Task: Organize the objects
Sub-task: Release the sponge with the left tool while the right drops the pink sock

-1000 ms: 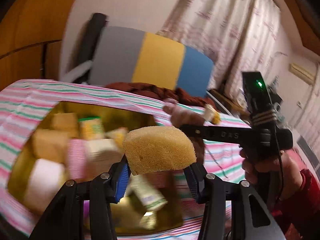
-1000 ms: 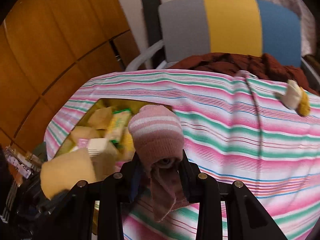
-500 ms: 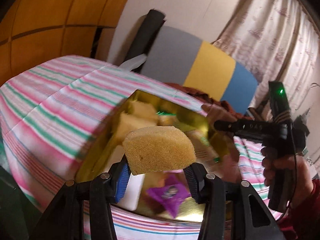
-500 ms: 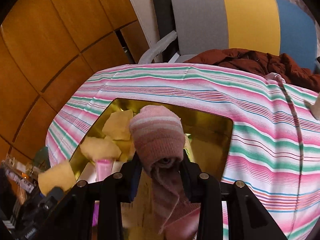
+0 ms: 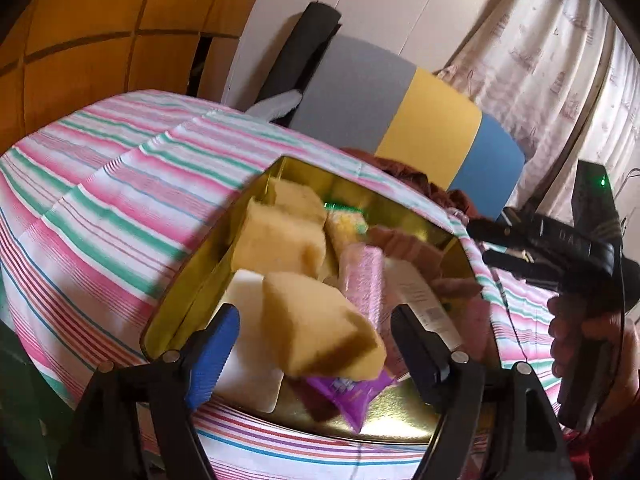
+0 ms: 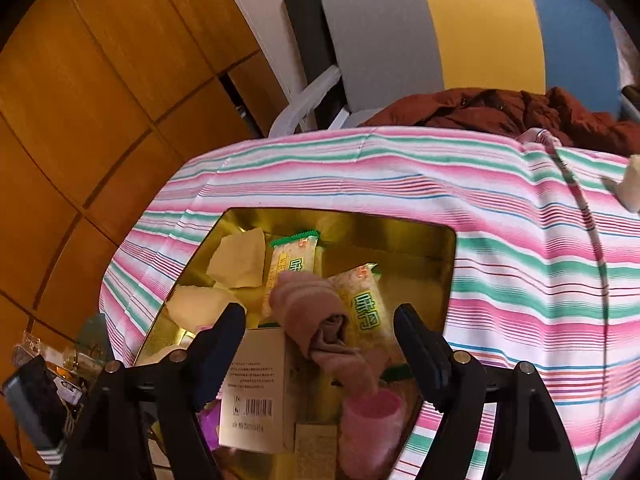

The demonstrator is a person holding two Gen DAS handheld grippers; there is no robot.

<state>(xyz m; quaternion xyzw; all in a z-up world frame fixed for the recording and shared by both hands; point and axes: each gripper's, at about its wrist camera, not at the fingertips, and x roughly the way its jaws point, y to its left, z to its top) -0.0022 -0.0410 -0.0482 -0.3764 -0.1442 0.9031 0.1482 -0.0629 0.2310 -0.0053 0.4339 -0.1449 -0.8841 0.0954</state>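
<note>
A gold tray (image 5: 192, 296) sits on the striped tablecloth and holds sponges, snack packets and a box. My left gripper (image 5: 316, 344) is open above its near edge; the yellow sponge (image 5: 316, 328) is loose between the fingers, tilted, over the tray. My right gripper (image 6: 320, 340) is open above the same gold tray (image 6: 400, 236); the pink striped sock (image 6: 316, 320) lies loose between its fingers on the snack packets (image 6: 368, 304). The right gripper body also shows in the left wrist view (image 5: 560, 256).
A striped tablecloth (image 6: 520, 248) covers the table. A grey, yellow and blue chair (image 6: 460, 32) with a dark red jacket (image 6: 500, 112) stands behind it. A small pale object (image 6: 628, 188) lies at the table's right. Wooden panels (image 6: 100, 80) rise at the left.
Both grippers have opened. The sponge has left the left fingers and tipped down toward the tray. The sock has dropped from the right fingers onto the tray's contents.
</note>
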